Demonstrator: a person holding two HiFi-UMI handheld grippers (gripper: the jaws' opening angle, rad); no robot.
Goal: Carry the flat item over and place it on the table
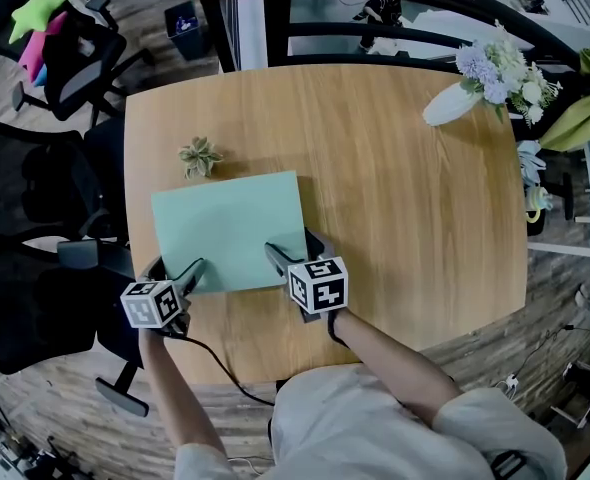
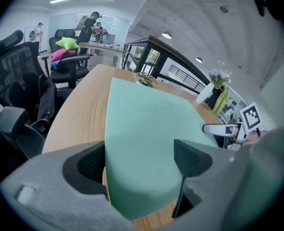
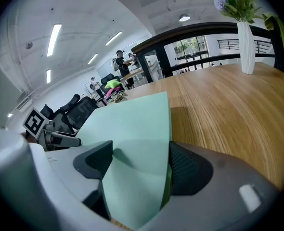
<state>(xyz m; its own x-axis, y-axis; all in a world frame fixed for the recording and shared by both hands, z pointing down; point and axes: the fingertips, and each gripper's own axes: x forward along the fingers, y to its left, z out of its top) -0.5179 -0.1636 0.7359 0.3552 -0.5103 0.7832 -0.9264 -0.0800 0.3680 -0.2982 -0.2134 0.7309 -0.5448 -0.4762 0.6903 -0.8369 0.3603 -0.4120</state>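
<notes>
Green sheet lies flat on the table, just your side of the small plant. Your left gripper has fingers spread around one near corner. Your right gripper squeezes the other corner, which is buckled.

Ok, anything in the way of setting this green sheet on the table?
Nothing visible. The pale green flat sheet lies over the wooden table; the small green succulent sits beyond its far left corner, apart.

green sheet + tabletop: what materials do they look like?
The green sheet: likely thin foam or soft card, matte; it creases softly in the right gripper view. The table: wood or wood-look laminate, satin finish; straight grain lines, can't tell which.
</notes>
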